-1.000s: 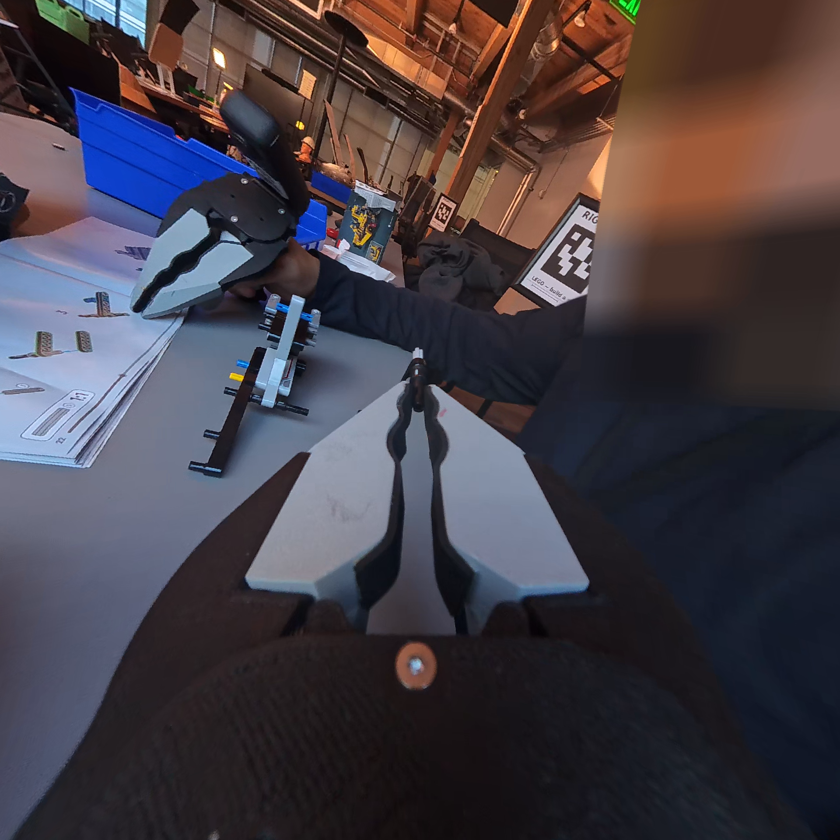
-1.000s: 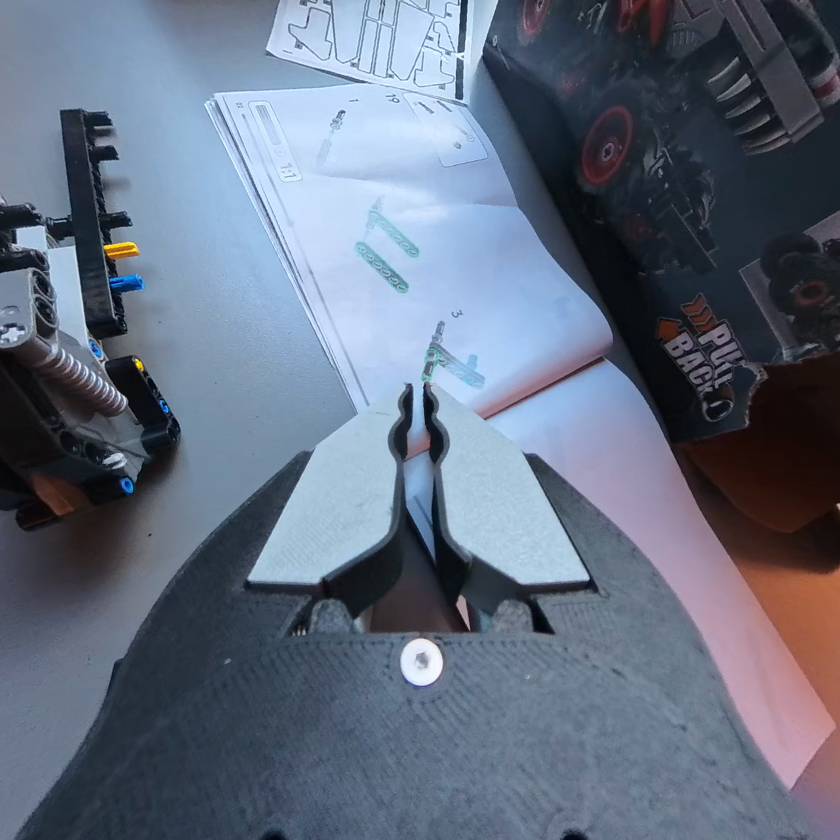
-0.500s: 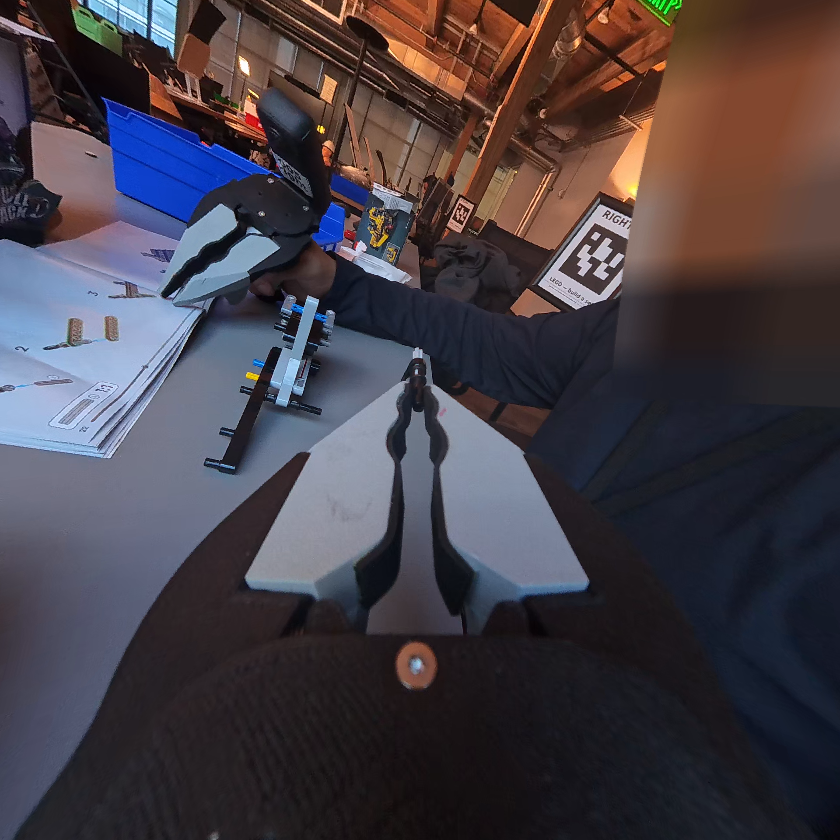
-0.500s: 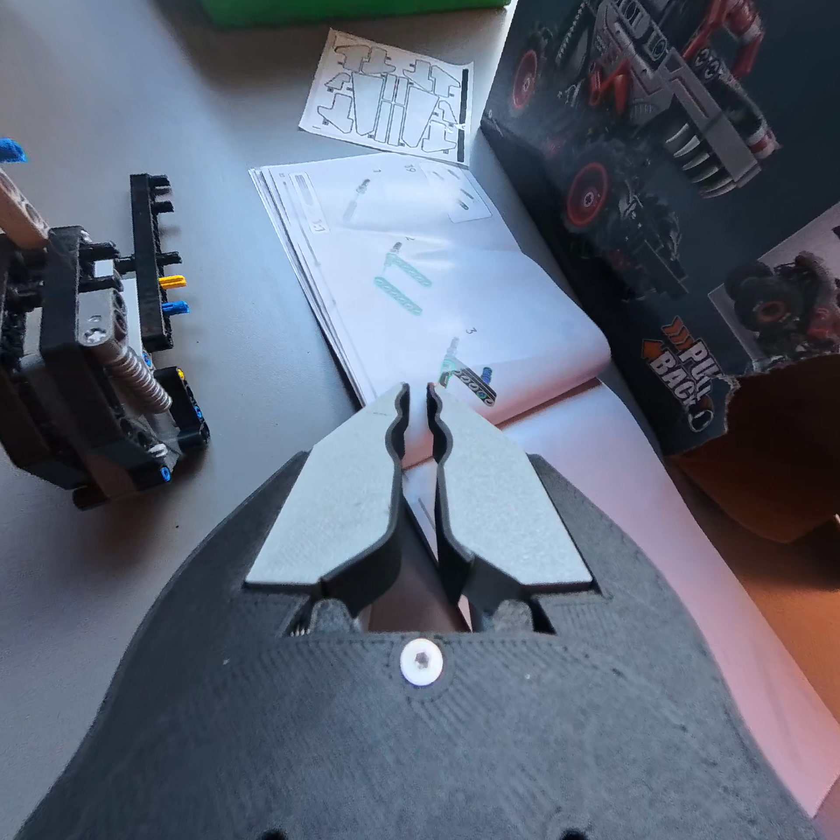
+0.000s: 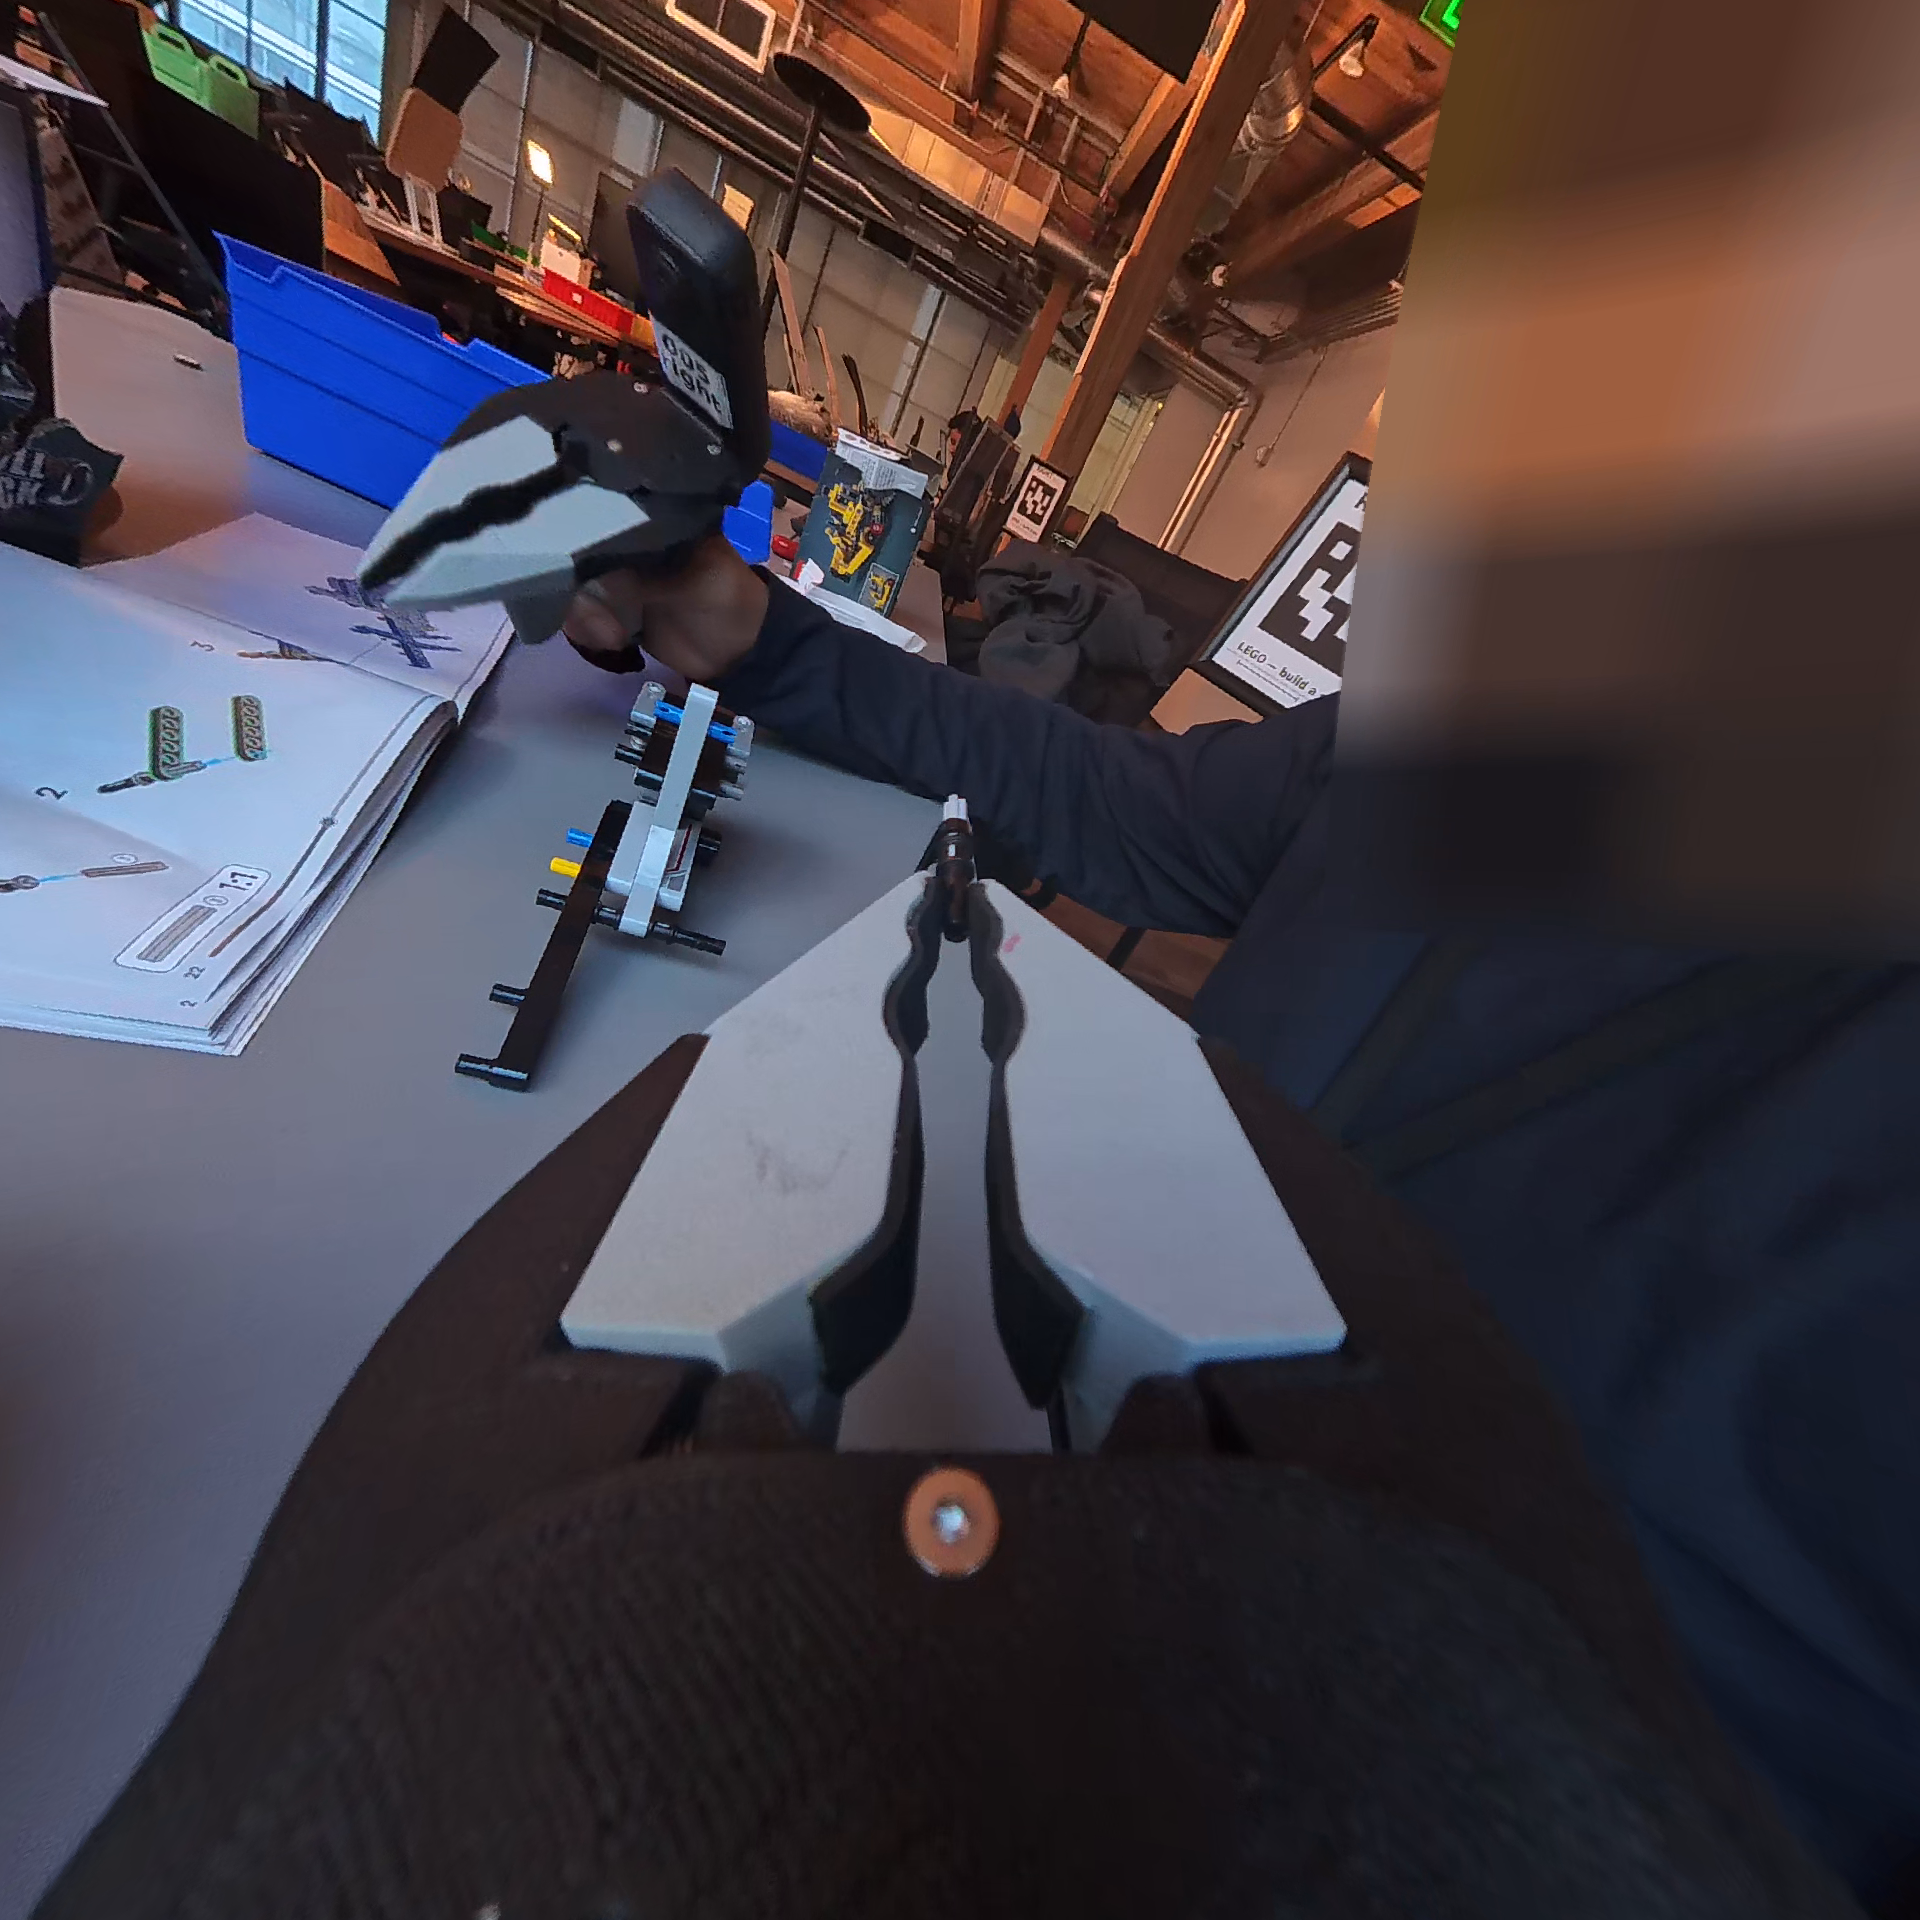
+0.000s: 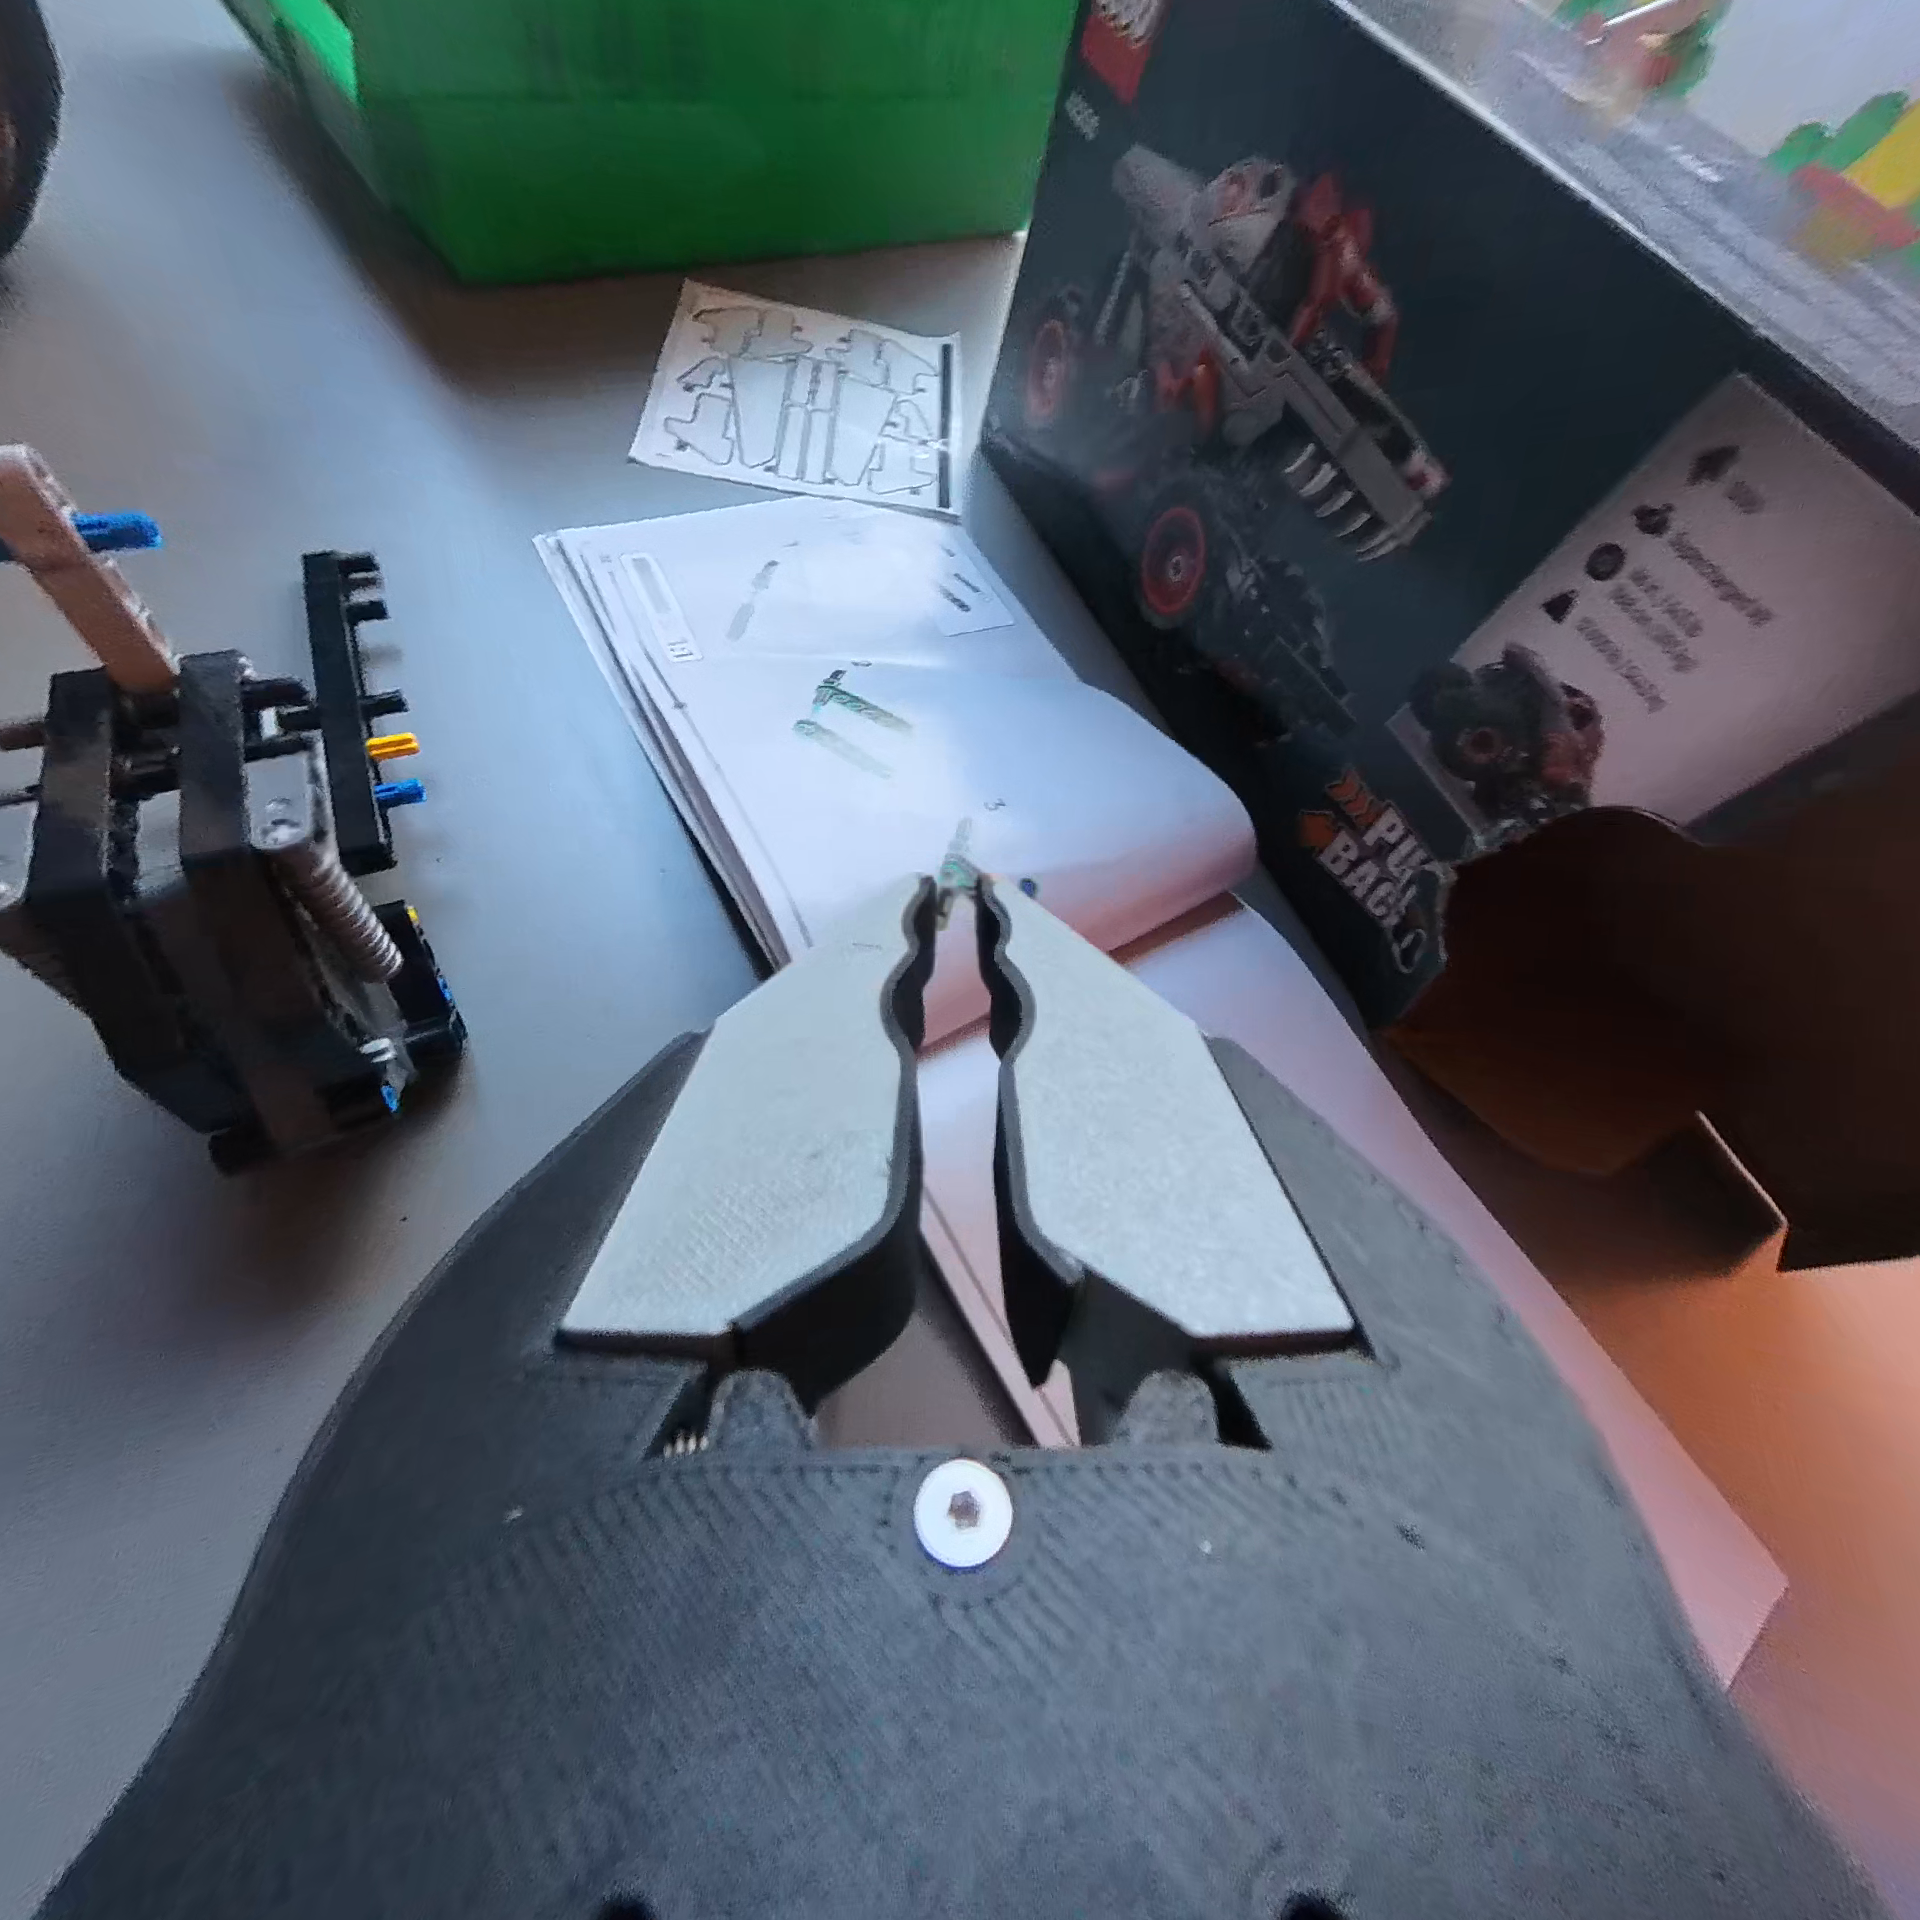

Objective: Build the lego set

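The half-built lego frame (image 5: pixel 665 831), black beams with white, blue and yellow pins, stands on the grey table (image 5: pixel 208 1195); it also shows in the right wrist view (image 6: pixel 229 894). My left gripper (image 5: pixel 952 904) is shut on a small dark pin with a white tip (image 5: pixel 954 847), held above the table's near edge. My right gripper (image 6: pixel 952 902) is slightly open and empty, raised above the open instruction booklet (image 6: pixel 883 727). It also shows in the left wrist view (image 5: pixel 499 520), beyond the frame.
The dark lego box (image 6: pixel 1299 499) stands right of the booklet, with a torn cardboard flap (image 6: pixel 1662 987). A sticker sheet (image 6: pixel 800 405) and a green bin (image 6: pixel 675 125) lie behind. A blue bin (image 5: pixel 353 384) sits at the table's far side. A person's sleeve (image 5: pixel 1039 769) crosses behind the frame. My hands' fingertips stand some 25 cm from each other.
My right gripper has lifted up and back from the booklet and its jaws have parted a little. The left gripper keeps its hold on the pin and has barely moved.
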The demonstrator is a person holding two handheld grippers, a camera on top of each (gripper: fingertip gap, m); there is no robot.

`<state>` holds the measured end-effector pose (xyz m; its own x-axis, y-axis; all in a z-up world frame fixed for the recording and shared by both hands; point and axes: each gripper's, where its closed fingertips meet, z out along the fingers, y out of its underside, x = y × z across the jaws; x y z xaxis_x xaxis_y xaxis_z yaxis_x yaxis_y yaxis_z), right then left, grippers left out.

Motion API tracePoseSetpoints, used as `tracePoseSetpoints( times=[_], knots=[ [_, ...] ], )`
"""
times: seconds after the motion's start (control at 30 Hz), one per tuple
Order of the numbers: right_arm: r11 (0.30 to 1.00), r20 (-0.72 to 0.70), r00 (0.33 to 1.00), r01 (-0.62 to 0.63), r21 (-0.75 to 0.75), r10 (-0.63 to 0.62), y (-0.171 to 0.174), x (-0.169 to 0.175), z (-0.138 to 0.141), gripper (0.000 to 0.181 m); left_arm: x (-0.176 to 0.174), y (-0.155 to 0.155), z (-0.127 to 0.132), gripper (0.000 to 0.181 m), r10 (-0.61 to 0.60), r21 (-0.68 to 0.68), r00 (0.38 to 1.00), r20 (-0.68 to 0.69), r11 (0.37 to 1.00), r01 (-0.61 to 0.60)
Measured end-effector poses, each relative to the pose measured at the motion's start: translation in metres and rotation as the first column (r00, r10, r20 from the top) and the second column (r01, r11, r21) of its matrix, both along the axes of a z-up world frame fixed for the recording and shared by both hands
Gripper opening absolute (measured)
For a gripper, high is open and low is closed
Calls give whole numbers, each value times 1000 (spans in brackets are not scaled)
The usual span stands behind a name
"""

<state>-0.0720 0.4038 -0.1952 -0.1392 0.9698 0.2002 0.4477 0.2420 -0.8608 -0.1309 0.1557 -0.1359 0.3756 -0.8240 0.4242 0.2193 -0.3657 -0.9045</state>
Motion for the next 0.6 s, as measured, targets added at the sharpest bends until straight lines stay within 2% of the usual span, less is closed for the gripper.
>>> tracePoseSetpoints(
  times=[0.17,0.4,0.6],
  knots=[
    [998,-30,998,61,-18,-61,13,2,5,2,0,0,0,3,-3,-1,1000,4,1000,3],
    [999,-97,995,29,-21,-31,1,2,25,4,-1,0,1,3,-4,-4,1000,18,1000,4],
    [999,-109,993,37,-22,-39,2,2,26,5,-1,0,1,3,-5,-4,1000,17,1000,5]
  ],
)
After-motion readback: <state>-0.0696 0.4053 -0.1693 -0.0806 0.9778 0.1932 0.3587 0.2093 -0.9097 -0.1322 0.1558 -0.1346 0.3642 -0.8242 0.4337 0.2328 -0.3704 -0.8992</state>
